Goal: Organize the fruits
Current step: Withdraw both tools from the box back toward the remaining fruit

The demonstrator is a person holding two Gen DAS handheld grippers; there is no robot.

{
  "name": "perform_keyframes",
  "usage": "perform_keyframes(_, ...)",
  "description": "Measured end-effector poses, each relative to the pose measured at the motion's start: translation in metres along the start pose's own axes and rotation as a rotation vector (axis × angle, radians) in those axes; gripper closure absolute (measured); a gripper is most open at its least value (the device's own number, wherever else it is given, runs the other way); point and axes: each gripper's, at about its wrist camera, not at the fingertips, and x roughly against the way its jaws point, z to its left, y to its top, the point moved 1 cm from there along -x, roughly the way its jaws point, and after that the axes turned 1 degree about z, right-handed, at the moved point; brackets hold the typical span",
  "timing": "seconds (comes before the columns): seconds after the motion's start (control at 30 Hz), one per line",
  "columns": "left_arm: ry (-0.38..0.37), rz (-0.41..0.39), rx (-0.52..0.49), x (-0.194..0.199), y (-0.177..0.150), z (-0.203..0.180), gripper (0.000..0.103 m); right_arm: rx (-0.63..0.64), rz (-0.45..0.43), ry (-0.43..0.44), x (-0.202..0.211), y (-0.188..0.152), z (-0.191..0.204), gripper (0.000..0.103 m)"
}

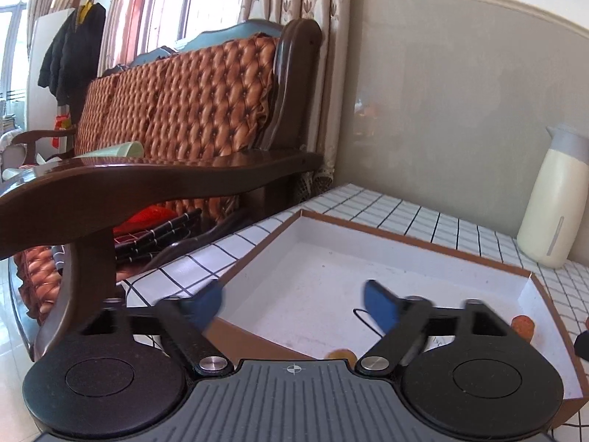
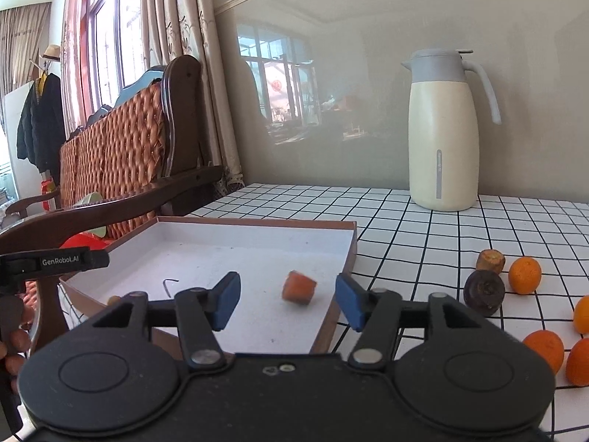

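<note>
A shallow brown box with a white inside (image 2: 257, 232) lies on the checked tablecloth; it also shows in the left wrist view (image 1: 405, 243). An orange carrot chunk (image 2: 299, 287) lies inside it, just ahead of my right gripper (image 2: 289, 300), which is open and empty. The chunk shows in the left wrist view (image 1: 522, 326) at the box's right side. My left gripper (image 1: 294, 304) is open and empty over the box's near left edge. A small orange piece (image 1: 342, 354) lies close below it. Several oranges (image 2: 524, 274) and two dark brown pieces (image 2: 484, 292) lie on the cloth right of the box.
A cream thermos jug (image 2: 443, 132) stands at the back of the table by the wall. A dark wooden sofa with an orange quilted cover (image 1: 176, 110) borders the table's left edge. A bent black wire (image 2: 170, 284) lies in the box.
</note>
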Motion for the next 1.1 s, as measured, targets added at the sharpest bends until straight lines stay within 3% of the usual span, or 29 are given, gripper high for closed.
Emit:
perform_keyframes(0.1,0.009,-0.044,-0.023,0.012,0.002,-0.002,0.011,0.004,0.007,0.029,0.009,-0.004,0.002,0.052)
perform_keyframes(0.27,0.025,-0.039,-0.011,0.015,0.002,-0.002,0.011,-0.003,0.027,0.095,0.022,-0.011,0.008,0.053)
perform_keyframes(0.53,0.006,-0.068,-0.039,0.025,0.002,-0.018,0.011,0.006,0.012,0.08,0.039,-0.013,0.005,0.053)
perform_keyframes(0.6,0.002,-0.079,-0.054,0.03,0.002,-0.023,0.011,0.006,-0.01,0.044,0.043,-0.011,-0.001,0.049)
perform_keyframes(0.67,-0.006,-0.086,-0.06,0.035,0.002,-0.028,0.011,-0.002,-0.036,0.001,0.049,-0.01,-0.009,0.031)
perform_keyframes(0.7,-0.008,-0.089,-0.064,0.038,0.001,-0.031,0.011,-0.009,-0.048,-0.016,0.052,-0.01,-0.013,0.028)
perform_keyframes(0.9,-0.067,-0.09,-0.083,0.062,-0.011,-0.05,0.011,-0.014,-0.092,-0.099,0.069,-0.012,-0.033,0.017)
perform_keyframes(1.1,-0.18,-0.095,-0.153,0.083,-0.024,-0.088,0.011,-0.025,-0.113,-0.18,0.088,-0.016,-0.058,0.01)
